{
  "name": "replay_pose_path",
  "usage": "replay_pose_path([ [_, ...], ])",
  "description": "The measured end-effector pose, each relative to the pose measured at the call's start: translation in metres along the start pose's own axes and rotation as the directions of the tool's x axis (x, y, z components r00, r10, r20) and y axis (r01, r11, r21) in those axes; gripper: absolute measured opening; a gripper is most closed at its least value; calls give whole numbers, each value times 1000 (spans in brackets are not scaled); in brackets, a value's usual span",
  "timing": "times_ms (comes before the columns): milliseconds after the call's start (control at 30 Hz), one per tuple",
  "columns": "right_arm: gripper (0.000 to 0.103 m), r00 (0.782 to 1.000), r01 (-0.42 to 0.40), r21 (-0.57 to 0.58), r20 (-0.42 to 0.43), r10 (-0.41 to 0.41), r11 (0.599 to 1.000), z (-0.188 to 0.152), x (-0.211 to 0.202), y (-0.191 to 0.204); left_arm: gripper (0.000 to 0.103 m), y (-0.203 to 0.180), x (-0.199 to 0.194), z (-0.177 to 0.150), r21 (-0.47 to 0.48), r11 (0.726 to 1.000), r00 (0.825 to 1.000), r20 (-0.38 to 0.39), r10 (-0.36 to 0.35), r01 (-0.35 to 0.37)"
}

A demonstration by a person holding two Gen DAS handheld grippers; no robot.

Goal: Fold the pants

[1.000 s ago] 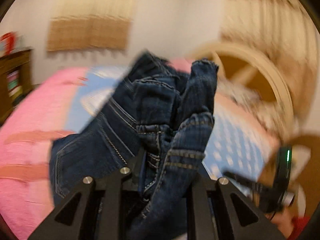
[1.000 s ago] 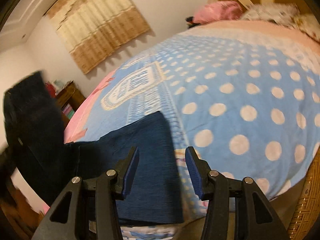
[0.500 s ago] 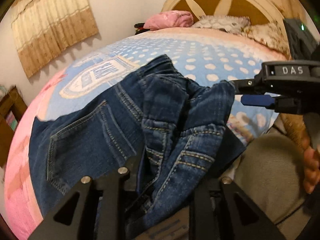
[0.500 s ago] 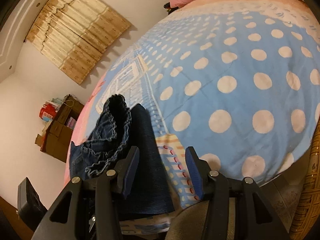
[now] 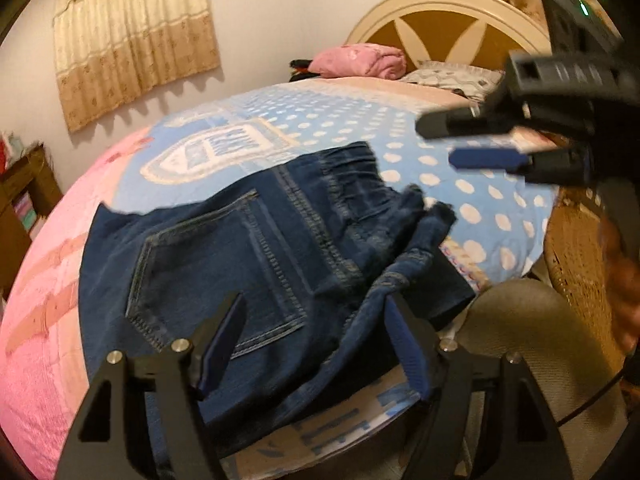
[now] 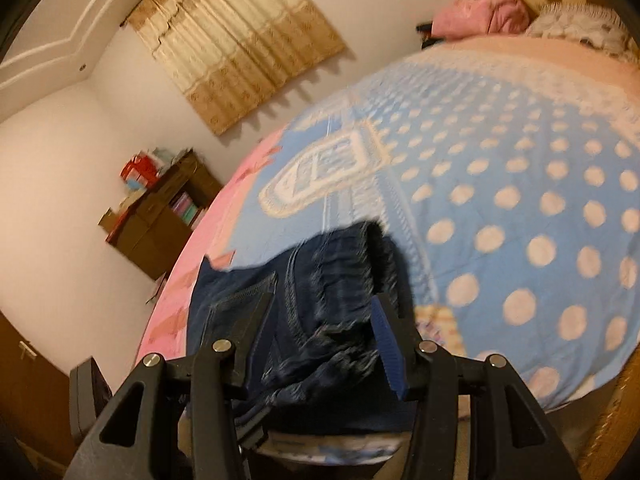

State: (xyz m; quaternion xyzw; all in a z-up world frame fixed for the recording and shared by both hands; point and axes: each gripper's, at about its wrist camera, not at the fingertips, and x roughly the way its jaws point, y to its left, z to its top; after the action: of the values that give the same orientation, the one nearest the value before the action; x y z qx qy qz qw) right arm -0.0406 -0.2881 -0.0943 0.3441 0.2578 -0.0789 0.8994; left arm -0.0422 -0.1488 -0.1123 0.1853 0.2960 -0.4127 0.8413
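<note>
Dark blue jeans (image 5: 240,264) lay bunched on the bed's polka-dot quilt (image 5: 480,208) directly ahead of the left gripper (image 5: 316,344), its jaws spread and empty over the back pocket, while the right gripper (image 6: 320,336), likewise spread, hovered nearer the crumpled waistband (image 6: 352,252).

Only readable bit is a blurry "DAS" on the black plastic right hand-held gripper (image 5: 486,142) body.

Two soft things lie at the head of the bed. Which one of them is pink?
The pink bundle, nearer the curtain side, beside the wall. The pillow next to it, right below the headboard, is whitish-grey and patterned.
</note>
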Motion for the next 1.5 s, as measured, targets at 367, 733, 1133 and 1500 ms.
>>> replay_pose_path([
  [367, 54, 958, 139, 7, -255, -133, 990, -22, 74, -6, 74, 9, -8, 2, -38, 998, 998, -42, 45, -47],
  [733, 22, 965, 173, -131, -176, -195, 976, -29, 54, 13, 77, 36, 5, 4, -97, 977, 975, -143, 173, -188],
  [1133, 21, 953, 177, -98, -233, -195, 979, -58, 52, -14, 80, 54, 13, -7, -123, 965, 958, -202, 205, -233],
  [1500, 23, 986, 169, -17, 2, -169, 985, -21, 5, -27, 88, 124, 2, 4, -257, 916, 945, -187, 267, -309],
])
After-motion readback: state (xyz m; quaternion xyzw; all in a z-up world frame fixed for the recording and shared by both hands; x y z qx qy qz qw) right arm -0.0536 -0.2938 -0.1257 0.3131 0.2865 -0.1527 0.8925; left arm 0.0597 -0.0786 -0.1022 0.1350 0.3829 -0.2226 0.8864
